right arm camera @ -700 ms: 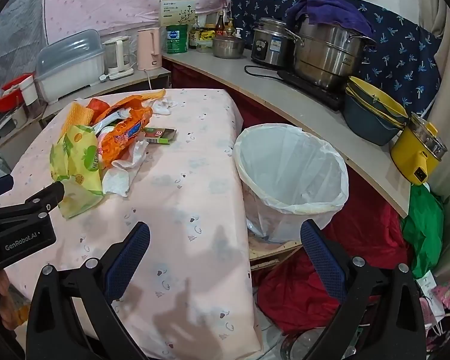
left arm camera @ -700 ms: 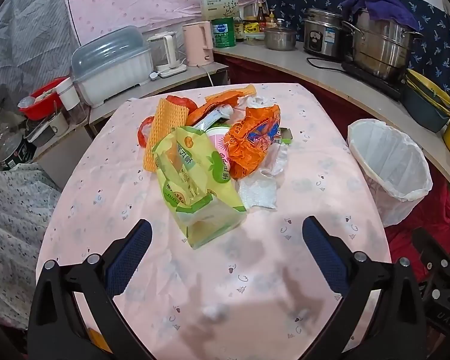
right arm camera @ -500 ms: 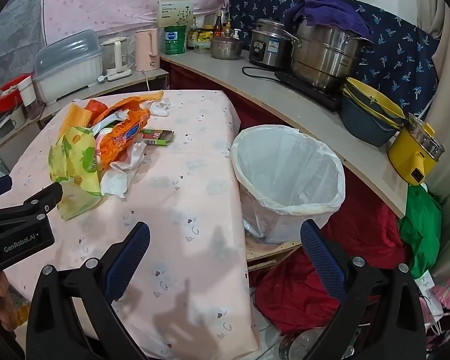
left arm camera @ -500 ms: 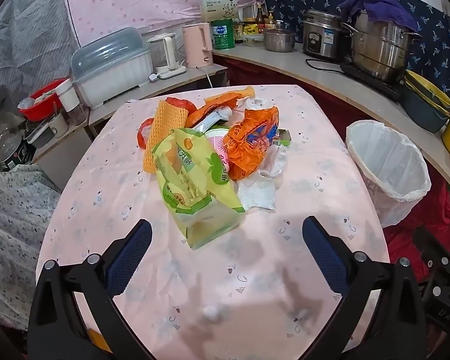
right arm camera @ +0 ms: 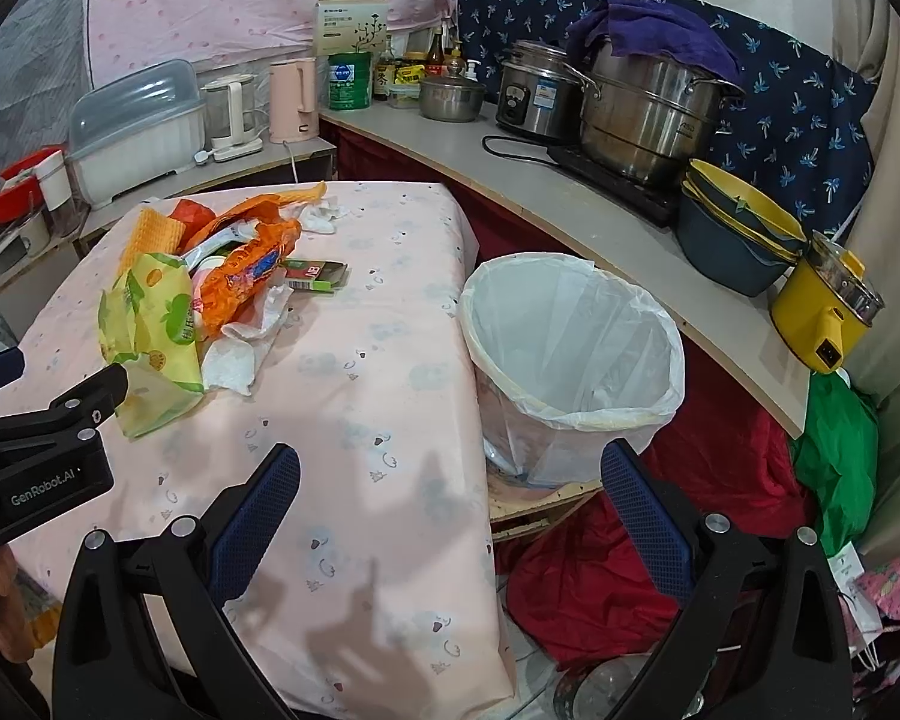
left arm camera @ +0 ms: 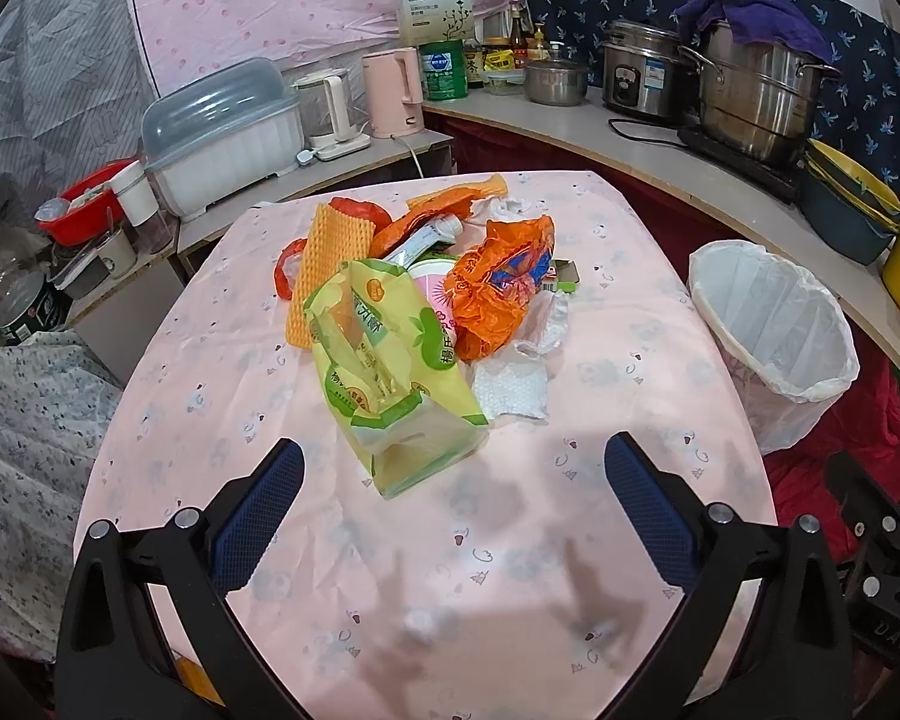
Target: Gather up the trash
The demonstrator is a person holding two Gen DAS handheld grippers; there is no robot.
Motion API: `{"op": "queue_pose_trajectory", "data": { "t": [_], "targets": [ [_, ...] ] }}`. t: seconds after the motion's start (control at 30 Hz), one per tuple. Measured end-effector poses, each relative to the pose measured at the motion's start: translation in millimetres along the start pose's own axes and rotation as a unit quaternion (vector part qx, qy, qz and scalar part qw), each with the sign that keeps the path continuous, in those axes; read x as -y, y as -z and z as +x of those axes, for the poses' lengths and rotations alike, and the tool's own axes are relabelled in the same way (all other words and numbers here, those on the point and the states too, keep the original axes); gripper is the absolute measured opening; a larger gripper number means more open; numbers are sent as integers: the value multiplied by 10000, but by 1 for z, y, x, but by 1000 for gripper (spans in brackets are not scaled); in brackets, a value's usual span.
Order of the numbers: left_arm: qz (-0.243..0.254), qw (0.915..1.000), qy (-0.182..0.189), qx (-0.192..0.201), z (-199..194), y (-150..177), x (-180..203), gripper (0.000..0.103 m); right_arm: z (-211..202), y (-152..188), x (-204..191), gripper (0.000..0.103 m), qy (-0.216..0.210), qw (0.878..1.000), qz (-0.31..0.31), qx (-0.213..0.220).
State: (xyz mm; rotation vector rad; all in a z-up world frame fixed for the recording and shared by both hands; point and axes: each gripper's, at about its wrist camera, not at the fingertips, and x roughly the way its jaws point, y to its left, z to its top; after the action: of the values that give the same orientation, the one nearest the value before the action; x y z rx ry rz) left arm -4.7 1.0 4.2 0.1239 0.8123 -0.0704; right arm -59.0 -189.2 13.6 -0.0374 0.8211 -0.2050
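Observation:
A heap of trash lies on the pink table (left arm camera: 510, 540): a yellow-green bag (left arm camera: 390, 378) nearest me, an orange wrapper (left arm camera: 498, 288), an orange mesh sleeve (left arm camera: 327, 264), white tissues (left arm camera: 510, 384) and a small green-red box (right arm camera: 315, 273). A white-lined trash bin (left arm camera: 774, 324) stands off the table's right edge, also in the right wrist view (right arm camera: 576, 360). My left gripper (left arm camera: 450, 480) is open and empty, just short of the yellow-green bag. My right gripper (right arm camera: 450, 486) is open and empty over the table's right edge, beside the bin.
A curved counter (right arm camera: 570, 192) behind the bin holds steel pots (right arm camera: 648, 108), bowls (right arm camera: 738, 240) and a yellow cooker (right arm camera: 828, 306). A dish box (left arm camera: 222, 126) and kettles (left arm camera: 390, 93) stand behind the table. Red cloth (right arm camera: 600, 570) lies on the floor.
Both views have drifted slightly, and the trash heap and bin sit a little lower in frame. Both grippers stay open and nothing on the table has moved.

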Motion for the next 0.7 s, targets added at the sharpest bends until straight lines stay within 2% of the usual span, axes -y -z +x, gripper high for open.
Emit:
{"op": "queue_pose_trajectory", "data": {
  "t": [0.67,0.7],
  "targets": [
    [5,9999,70,-91,-1,10,-1,96,-2,1,-4,96,37,10000,-14,24],
    [6,9999,78,-132,1,2,1,96,-1,1,-5,96,40,10000,-14,21]
  ]
}}
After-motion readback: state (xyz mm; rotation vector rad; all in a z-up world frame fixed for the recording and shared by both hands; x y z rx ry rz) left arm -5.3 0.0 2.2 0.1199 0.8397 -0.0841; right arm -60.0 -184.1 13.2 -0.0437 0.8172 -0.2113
